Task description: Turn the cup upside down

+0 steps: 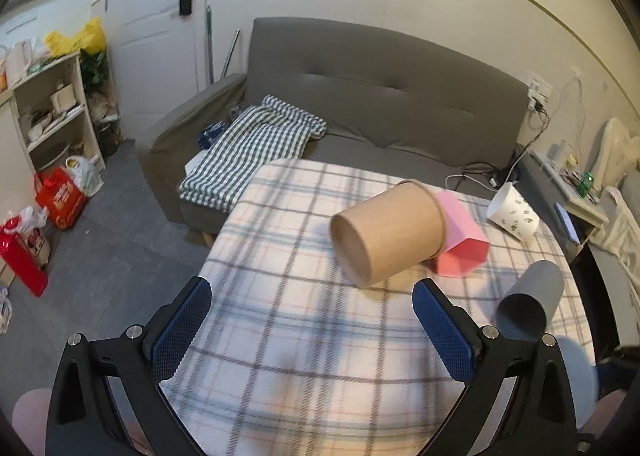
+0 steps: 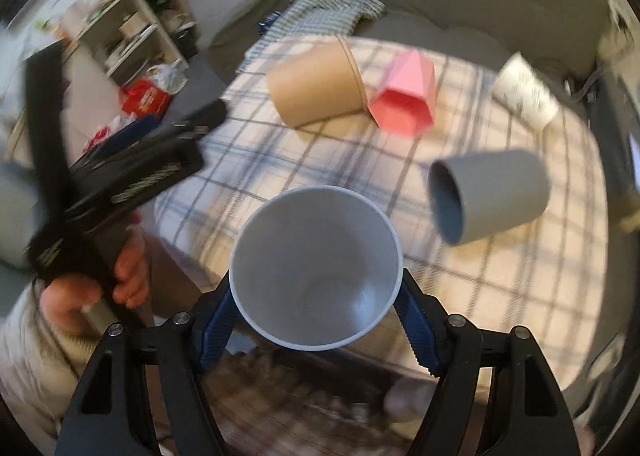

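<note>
My right gripper (image 2: 316, 308) is shut on a light grey cup (image 2: 316, 268), its mouth facing the camera, held above the near edge of the plaid-covered table (image 2: 500, 296). My left gripper (image 1: 312, 308) is open and empty above the table (image 1: 280, 336); it also shows at the left of the right wrist view (image 2: 160, 160). A brown paper cup (image 1: 388, 232) (image 2: 316, 86), a pink cup (image 1: 460, 240) (image 2: 404, 96), a white patterned cup (image 1: 514, 212) (image 2: 524, 92) and a dark grey cup (image 1: 532, 298) (image 2: 488, 196) lie on their sides.
A grey sofa (image 1: 380, 96) with a checked blanket (image 1: 248, 148) stands behind the table. A shelf (image 1: 52, 112) and bags (image 1: 60, 196) are on the floor at left. A side table with cables (image 1: 560, 176) is at right.
</note>
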Tool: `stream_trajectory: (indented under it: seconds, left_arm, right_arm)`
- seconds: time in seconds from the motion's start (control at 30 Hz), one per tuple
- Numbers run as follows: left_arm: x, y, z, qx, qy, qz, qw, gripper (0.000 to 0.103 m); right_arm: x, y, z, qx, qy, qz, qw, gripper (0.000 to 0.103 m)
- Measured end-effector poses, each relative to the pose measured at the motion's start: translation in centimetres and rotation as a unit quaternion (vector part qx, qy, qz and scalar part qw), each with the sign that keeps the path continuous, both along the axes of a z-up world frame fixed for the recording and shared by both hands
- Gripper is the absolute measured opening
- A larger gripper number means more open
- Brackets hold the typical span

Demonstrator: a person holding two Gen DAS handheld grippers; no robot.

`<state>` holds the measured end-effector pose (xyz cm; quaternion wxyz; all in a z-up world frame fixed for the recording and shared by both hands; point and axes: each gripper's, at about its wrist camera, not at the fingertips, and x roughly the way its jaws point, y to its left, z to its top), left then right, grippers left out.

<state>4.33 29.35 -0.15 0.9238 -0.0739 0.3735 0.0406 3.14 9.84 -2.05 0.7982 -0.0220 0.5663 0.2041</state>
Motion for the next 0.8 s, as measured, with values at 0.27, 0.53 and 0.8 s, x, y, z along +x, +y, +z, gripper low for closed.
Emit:
stream_trajectory:
  seconds: [0.27,0.53,0.8]
  left_arm:
    - [0.1,1.1,-0.7,0.005,0.01,0.01,0.9999,0.103]
    - [0.9,0.5,-1.6,0.017,0.029,0.013,0.9994,0.103]
    - [0.5,-0.5,-2.0,0.033,0.028,0.007,0.9991,0.103]
  right_arm:
    - [3.6,0.1,-2.2,0.028,-0.025,-0.053,0.998,0.073]
    - [5.8,0.6,-4.3,0.025,-0.053,-0.083,0.995,0.073]
    - [4.6,-0.5,-3.3,0.012,-0.117,-0.084,0.99,0.079]
